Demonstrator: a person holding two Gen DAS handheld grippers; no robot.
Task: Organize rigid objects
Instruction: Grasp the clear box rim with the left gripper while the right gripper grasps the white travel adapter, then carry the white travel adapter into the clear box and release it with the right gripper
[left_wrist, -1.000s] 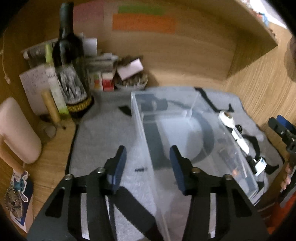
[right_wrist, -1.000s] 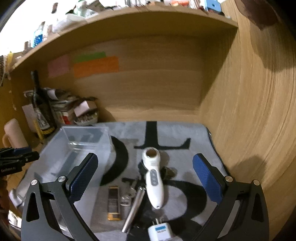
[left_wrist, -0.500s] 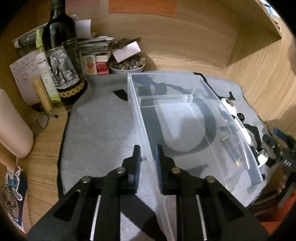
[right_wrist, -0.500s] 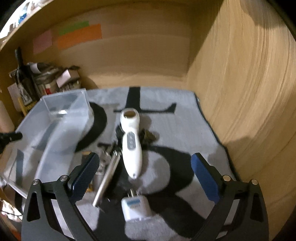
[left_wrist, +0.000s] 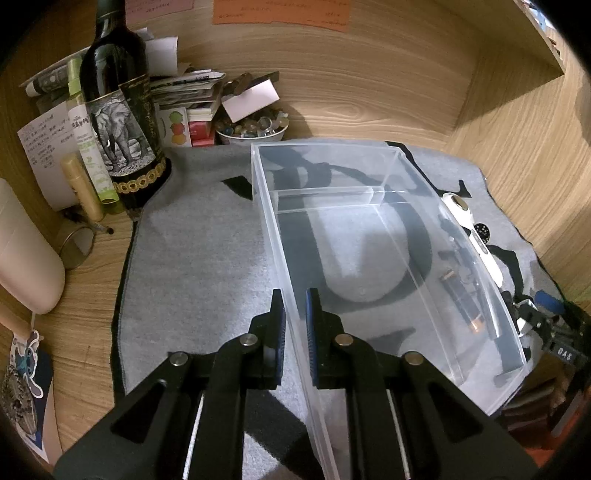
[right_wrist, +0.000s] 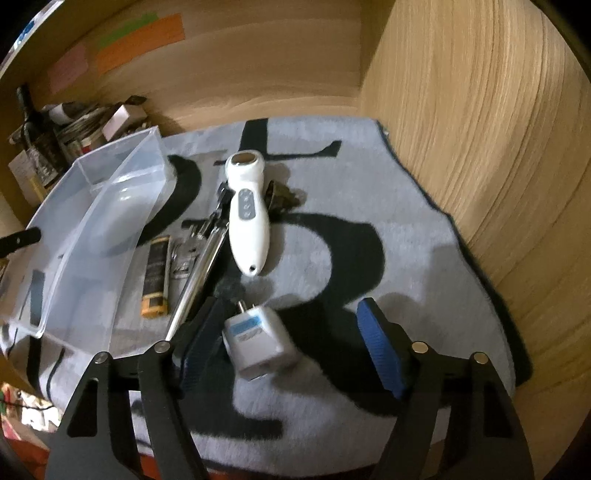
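A clear plastic box (left_wrist: 369, 177) stands on the grey mat (left_wrist: 203, 240). My left gripper (left_wrist: 294, 325) is shut on the box's left wall, one pad on each side. In the right wrist view the box (right_wrist: 92, 206) lies at the left. Beside it on the mat lie a white handheld device (right_wrist: 245, 218), a black-and-gold lighter (right_wrist: 155, 277), a metal rod (right_wrist: 199, 266) and keys. My right gripper (right_wrist: 291, 343) hangs low over a white plug adapter (right_wrist: 258, 339). Its jaws are closing with the adapter between them; the right pad is still apart from it.
A wine bottle (left_wrist: 118, 110), a bowl of beads (left_wrist: 251, 129), stacked papers and small boxes crowd the back left corner. A cream cylinder (left_wrist: 26, 251) lies at the far left. A wooden side wall (right_wrist: 480, 147) rises close along the mat's right edge.
My left gripper closed onto the box's left wall. My right gripper sank toward the plug adapter, tipped downward, and its jaws narrowed around it.
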